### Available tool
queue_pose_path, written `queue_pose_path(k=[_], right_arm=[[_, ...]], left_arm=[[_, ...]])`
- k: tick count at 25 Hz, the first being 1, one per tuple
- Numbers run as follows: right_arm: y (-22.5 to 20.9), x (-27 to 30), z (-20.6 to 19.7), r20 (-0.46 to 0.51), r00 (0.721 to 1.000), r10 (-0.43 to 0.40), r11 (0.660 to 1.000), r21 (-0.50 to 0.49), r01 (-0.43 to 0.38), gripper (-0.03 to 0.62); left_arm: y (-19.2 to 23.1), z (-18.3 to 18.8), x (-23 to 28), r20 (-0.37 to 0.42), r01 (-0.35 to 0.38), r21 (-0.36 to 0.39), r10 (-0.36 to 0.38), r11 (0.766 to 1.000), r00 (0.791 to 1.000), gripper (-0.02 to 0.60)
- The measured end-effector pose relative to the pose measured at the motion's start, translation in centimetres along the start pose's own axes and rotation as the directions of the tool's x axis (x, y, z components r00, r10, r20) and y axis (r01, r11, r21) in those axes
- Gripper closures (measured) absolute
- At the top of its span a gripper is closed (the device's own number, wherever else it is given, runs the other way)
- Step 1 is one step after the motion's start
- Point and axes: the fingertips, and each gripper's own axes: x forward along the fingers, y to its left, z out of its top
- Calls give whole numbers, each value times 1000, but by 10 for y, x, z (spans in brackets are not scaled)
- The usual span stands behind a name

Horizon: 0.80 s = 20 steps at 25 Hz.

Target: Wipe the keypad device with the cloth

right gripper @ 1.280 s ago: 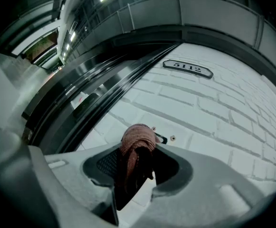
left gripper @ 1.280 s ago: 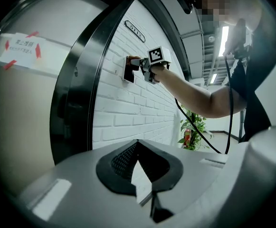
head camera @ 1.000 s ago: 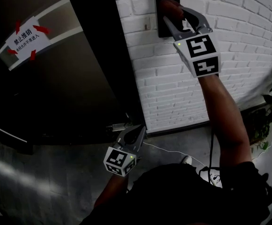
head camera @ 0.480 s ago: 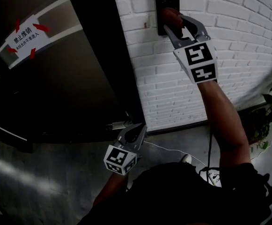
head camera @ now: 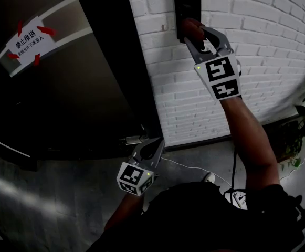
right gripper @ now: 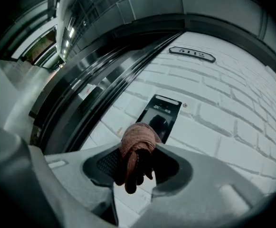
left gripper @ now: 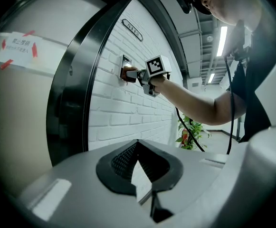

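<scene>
Two tools show: the right tool grips the red cloth at the bottom of the black keypad on the brick wall, mid-wipe it seems, needing a rub upward next, while the left tool hangs low, closed and empty.

White brick wall with keypad device

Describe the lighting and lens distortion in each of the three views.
Head view: dim overall, door nearly black, white brick wall brightest. Left gripper view: heavy fisheye curves the door frame; ceiling light glares. Right gripper view: fisheye as well, black corners; cloth and keypad device clearly lit.
</scene>
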Motion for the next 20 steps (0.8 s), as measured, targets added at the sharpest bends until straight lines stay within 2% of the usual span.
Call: queue_pose_path(k=[20], right_arm=[[29,-3,-42,-88,995,42,999,21,-40,444]], left_arm=[[-3,-1,-6,-6,2,-11,-2,1000,1000,566]])
